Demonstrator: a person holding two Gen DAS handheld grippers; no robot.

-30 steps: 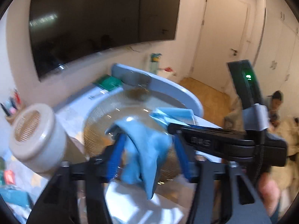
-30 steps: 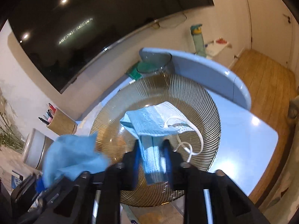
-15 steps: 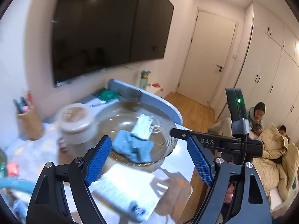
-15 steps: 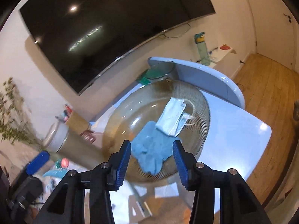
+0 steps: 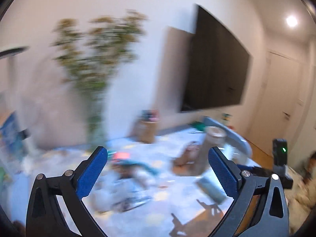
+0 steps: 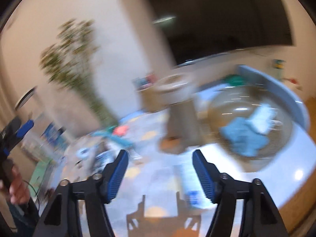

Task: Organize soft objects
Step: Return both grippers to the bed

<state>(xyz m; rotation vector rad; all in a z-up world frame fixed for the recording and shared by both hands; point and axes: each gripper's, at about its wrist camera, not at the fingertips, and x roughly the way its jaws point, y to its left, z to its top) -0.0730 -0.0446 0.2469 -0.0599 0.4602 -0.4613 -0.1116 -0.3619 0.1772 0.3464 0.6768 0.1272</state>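
Observation:
Both views are blurred by motion. A blue cloth (image 6: 244, 138) and a pale face mask (image 6: 263, 117) lie in the ribbed glass bowl (image 6: 221, 106) at the right of the right wrist view. My right gripper (image 6: 160, 170) is open and empty, above the table to the left of the bowl. My left gripper (image 5: 157, 168) is open wide and empty, raised over the cluttered table. A blurred teal strip (image 5: 147, 165) lies on the table ahead of it, also in the right wrist view (image 6: 118, 140).
A tall jar with a pale lid (image 6: 177, 102) stands left of the bowl. A pen pot (image 5: 147, 129), a vase of green branches (image 5: 94, 90), a red item (image 5: 121, 155) and papers crowd the table. A dark screen (image 5: 215, 75) hangs on the wall.
Both grippers let go of the cloth and the mask into the bowl, opened, pulled back and swung left. The bowl has slid to the right of both views.

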